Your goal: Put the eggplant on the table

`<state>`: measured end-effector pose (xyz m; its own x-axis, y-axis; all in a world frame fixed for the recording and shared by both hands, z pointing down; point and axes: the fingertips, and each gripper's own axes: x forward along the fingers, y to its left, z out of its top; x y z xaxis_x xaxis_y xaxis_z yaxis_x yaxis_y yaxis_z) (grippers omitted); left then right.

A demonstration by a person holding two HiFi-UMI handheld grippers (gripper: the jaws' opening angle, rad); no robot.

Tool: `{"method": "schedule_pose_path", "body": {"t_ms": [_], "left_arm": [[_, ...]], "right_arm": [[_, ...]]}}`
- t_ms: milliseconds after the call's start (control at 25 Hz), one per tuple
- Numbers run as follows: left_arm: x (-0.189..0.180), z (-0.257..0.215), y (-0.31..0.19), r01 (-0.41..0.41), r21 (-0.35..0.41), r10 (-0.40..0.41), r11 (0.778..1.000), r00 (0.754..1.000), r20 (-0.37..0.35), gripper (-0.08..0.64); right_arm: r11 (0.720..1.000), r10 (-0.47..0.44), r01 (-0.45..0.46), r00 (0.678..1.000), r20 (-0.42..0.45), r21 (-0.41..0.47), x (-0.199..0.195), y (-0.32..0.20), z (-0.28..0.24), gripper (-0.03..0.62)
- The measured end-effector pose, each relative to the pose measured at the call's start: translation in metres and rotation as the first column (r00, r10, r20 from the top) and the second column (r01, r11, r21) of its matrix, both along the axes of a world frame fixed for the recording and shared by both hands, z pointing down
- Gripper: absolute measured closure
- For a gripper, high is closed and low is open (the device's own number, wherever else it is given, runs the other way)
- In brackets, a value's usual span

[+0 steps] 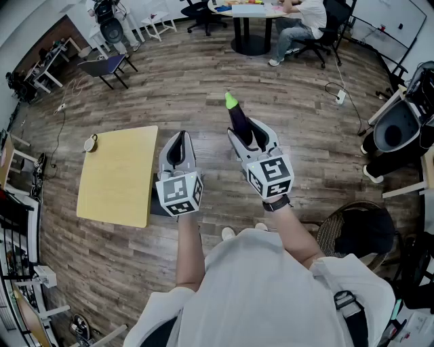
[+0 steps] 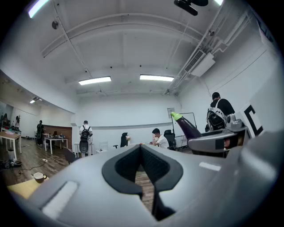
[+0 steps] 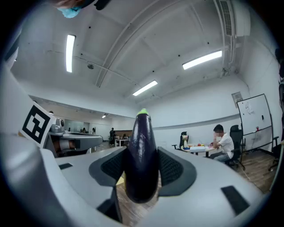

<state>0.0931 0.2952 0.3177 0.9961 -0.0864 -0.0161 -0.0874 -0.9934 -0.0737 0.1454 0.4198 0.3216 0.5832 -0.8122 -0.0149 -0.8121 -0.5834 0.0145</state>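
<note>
We hold the eggplant in the right gripper, whose jaws stand wide apart because the dark pads press on both sides of the thick purple body. Its green tip points forward, away from us, and reaches out past the ends of the jaws. In the head view the eggplant is in the air above the wooden floor, to the right of the yellow table and well apart from it. The left gripper is beside the right one, at about the same level, and lies between it and the table, close to the table's right edge. In the left gripper view its two jaws meet at the tips and nothing is between them; only a narrow strip of floor shows through the gap lower down. On the far left corner of the table stands a small cup. Far behind, a person sits at a round table
</note>
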Motion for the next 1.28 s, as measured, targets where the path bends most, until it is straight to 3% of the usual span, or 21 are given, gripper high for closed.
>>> {"method": "schedule_pose_path", "body": {"t_ms": [360,640,920,1280], "left_arm": [[-0.01,0.001,-0.021,-0.013,-0.004,0.013,1.0,1.0,-0.003,0.551],[-0.029,0.005,-0.059,0.023,-0.008,-0.023,1.0,1.0,-0.001,0.549],[-0.073,0.015,-0.131,0.137,-0.028,-0.137,0.99,0.99,-0.009,0.55],[-0.117,0.058,-0.214,0.306,-0.104,-0.304,0.946,0.952,0.035,0.551]], "right_arm": [[1.0,0.021,-0.021,0.999,0.026,0.004,-0.004,-0.021,0.005,0.375],[1.0,-0.029,0.03,0.999,0.038,-0.001,-0.017,-0.066,0.01,0.376],[0.987,-0.162,0.163,0.986,0.037,-0.016,-0.054,-0.148,0.02,0.375],[0.918,-0.382,0.387,0.921,0.071,-0.083,-0.101,-0.25,0.055,0.375]]}}
